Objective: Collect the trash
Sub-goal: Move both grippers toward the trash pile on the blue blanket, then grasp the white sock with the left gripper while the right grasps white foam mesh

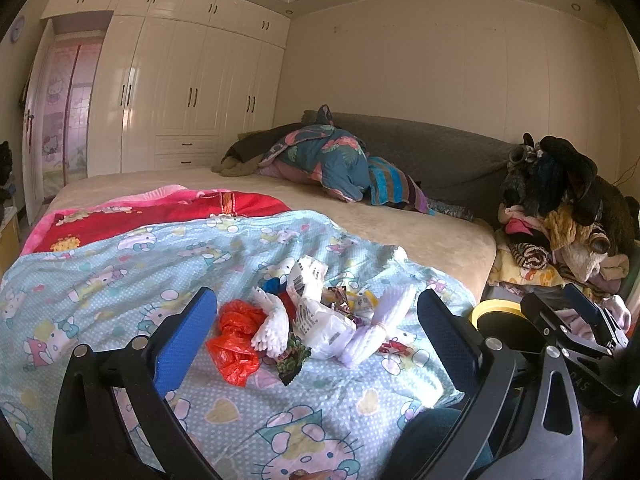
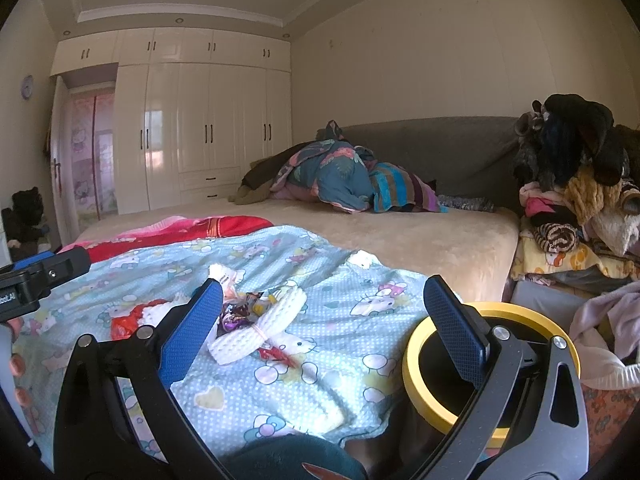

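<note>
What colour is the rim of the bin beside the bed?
Yellow rim around a black inside; the right wrist view shows it best.

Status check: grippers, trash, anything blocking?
Left gripper and right gripper open, empty. Trash pile loose on blue blanket. Yellow-rimmed bin right. Nothing blocking.

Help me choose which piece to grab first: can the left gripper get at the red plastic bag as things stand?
Probably yes. The left gripper is open, and the red plastic bag lies at the near left edge of the trash pile on the blue blanket, nothing on top. White foam netting touches its right side.
</note>
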Available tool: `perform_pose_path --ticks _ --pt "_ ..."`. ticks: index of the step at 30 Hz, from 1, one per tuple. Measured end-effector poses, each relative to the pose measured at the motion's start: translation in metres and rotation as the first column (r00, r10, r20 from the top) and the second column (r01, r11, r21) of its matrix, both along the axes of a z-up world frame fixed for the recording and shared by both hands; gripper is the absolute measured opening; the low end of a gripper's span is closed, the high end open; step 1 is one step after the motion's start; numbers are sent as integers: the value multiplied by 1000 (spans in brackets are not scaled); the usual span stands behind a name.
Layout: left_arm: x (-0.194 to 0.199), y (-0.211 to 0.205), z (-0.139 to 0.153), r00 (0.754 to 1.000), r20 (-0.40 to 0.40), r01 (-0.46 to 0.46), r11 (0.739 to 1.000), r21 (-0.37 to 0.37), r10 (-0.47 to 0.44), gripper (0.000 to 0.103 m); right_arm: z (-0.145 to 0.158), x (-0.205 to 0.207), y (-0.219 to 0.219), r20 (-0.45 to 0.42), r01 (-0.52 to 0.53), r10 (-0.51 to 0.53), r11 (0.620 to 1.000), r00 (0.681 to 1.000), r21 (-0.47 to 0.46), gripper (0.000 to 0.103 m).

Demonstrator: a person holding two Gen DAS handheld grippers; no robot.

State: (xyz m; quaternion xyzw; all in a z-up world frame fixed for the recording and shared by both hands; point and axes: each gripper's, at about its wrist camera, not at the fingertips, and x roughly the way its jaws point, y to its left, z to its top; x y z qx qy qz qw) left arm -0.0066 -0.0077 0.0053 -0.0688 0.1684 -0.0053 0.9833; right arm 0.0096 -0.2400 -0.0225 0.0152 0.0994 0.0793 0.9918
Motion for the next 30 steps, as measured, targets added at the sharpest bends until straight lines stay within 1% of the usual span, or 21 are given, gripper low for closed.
perform_pose_path --ticks 3,7,10,14,20,22,25,27,30 --pt "3 0 1 1000 -16 18 1000 -7 -18 97 -1 1 0 -7 -2 2 1000 1000 4 93" --pt "8 3 -3 999 -35 17 1000 4 -17 97 -5 9 -1 -38 -14 14 1000 999 16 93" --pt "15 11 -7 998 -60 -5 1000 -4 5 97 -7 20 2 -77 -34 36 999 996 30 93" --pt "25 31 -10 995 -77 -61 998 -19 60 97 -7 36 10 -114 -61 65 998 991 34 93" --pt "41 58 -12 985 -95 -150 988 -25 147 97 -4 57 26 -141 -100 105 994 984 46 93" --pt "47 64 -12 983 -98 -161 987 -24 158 97 -3 64 32 -151 -111 116 993 982 45 93" --pt "56 70 -13 984 -97 -150 988 -27 147 97 -3 75 41 -170 -123 127 992 977 36 93" --pt "62 70 -14 988 -98 -121 992 -39 117 97 -4 83 46 -181 -124 127 992 975 28 93" --pt "76 67 -20 987 -137 -90 995 -45 83 97 -6 97 50 -214 -122 121 993 969 11 93"
